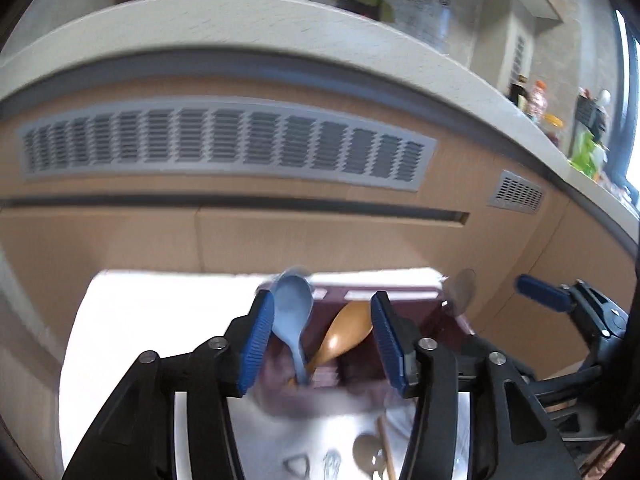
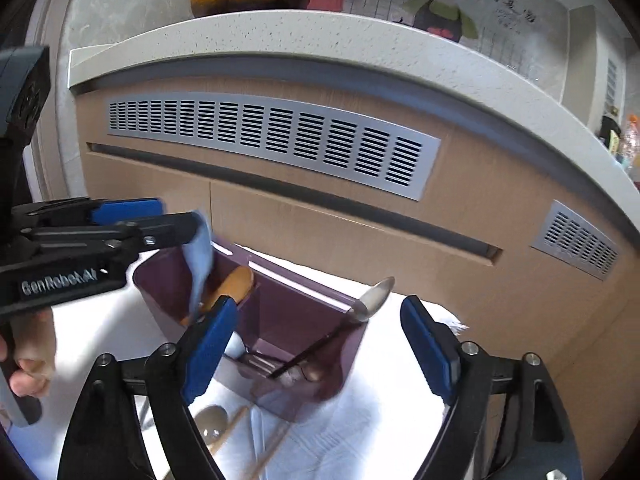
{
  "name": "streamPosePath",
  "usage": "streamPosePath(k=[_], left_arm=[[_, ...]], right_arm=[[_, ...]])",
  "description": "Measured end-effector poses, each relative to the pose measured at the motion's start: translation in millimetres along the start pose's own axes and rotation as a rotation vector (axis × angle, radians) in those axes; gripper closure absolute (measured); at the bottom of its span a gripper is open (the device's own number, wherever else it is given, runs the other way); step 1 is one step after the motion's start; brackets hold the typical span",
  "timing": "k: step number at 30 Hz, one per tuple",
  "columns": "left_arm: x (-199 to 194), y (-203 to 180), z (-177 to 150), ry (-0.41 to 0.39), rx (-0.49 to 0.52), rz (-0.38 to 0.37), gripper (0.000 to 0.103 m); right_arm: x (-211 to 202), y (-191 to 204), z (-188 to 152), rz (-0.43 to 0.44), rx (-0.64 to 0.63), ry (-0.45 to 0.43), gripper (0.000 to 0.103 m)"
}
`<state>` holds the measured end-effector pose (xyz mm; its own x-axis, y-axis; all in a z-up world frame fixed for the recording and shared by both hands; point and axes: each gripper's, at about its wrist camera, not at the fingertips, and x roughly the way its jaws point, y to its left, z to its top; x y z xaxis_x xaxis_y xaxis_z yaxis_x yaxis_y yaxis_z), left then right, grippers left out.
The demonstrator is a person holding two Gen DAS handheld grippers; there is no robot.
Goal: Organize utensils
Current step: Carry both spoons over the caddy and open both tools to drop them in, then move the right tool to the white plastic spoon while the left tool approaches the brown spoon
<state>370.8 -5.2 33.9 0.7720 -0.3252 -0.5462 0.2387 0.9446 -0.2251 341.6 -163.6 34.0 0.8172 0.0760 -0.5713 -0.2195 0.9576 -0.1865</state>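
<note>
Clearly both the left gripper (image 1: 322, 340) and the right gripper (image 2: 320, 352) stand open, gripping nothing, above the purple organizer (image 2: 280, 320) with spoons on the white-covered surface (image 2: 380, 380), before a wooden cabinet (image 2: 360, 240) with grey vents

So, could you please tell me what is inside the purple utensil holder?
The purple utensil holder has a blue spoon and wooden spoon in one compartment, a metal spoon in another. Its walls cover the lower handles.
</note>
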Motion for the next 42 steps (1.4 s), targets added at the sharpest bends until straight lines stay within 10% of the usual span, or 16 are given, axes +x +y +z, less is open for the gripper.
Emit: streamPosePath(k=[4, 12, 18, 42], left_arm=[[-15.7, 13.8, -31.1, 0.048, -0.049, 0.057, 0.049], [-35.2, 30.4, -106.3, 0.184, -0.075, 0.134, 0.047], [-48.6, 25.0, -139.7, 0.231, -0.057, 0.132, 0.047], [-25.4, -17.0, -145.4, 0.349, 0.005, 0.026, 0.048]], right_arm=[[-10.1, -2.2, -16.2, -0.035, 0.027, 0.012, 0.001], [13.3, 9.2, -80.1, 0.022, 0.074, 0.218, 0.001], [33.7, 25.5, -118.2, 0.086, 0.078, 0.361, 0.052], [6.9, 0.2, -140.2, 0.142, 0.127, 0.387, 0.077]])
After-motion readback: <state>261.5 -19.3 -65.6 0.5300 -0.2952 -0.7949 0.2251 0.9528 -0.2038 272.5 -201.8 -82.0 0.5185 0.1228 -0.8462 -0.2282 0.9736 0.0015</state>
